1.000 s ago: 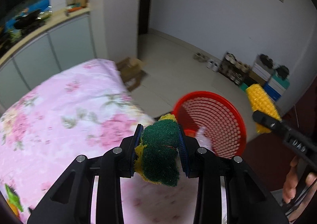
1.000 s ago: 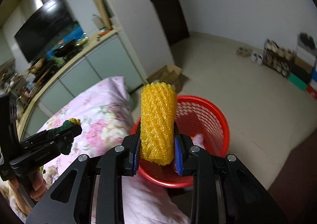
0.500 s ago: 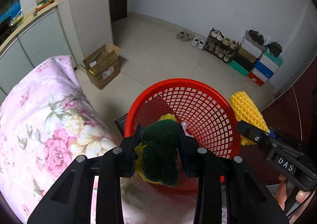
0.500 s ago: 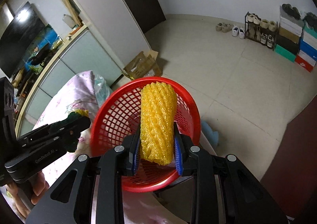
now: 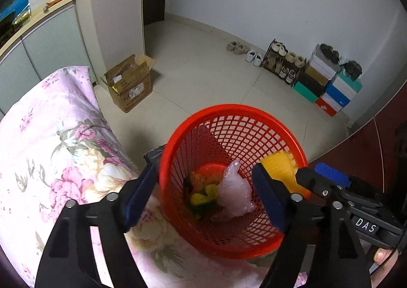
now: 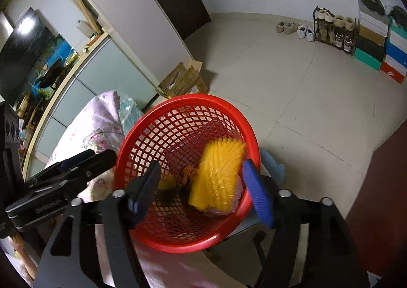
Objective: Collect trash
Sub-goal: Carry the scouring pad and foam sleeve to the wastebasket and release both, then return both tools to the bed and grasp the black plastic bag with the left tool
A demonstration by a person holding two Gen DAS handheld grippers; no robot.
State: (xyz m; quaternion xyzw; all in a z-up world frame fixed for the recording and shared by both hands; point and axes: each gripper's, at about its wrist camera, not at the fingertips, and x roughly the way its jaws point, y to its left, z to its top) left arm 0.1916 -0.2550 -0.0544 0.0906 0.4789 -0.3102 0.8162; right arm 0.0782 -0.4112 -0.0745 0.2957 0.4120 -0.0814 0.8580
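**Yellow foam net inside the red basket, both tongs spread wide**

Yellow foam net inside the red basket, blurred, long axis tilted: upper end toward the basket's far right rim, lower end toward the basket floor. Lies between the blue pads of the right tongs without touching either pad; whether airborne or already resting, impossible to tell through the blur. In the left wrist view, only a blurred yellow patch at the basket's right rim, lower part hidden behind the right tongs' black finger.

On the basket floor: green-and-yellow scouring sponge, crumpled, orientation hard to read, partly hidden under a clear plastic bag. An orange-brown scrap beside the sponge, too small to identify.

Left tongs wide open, gripping nothing, pads straddling the basket's near side. Right tongs likewise wide open, empty.

Basket seated against the edge of the pink floral bedspread, its base cut off behind the tongs. Beyond the basket on the tiled floor: open cardboard box; farther, shoe rack and stacked shoe boxes against the wall. Left of the basket in the right wrist view, pale cabinets.
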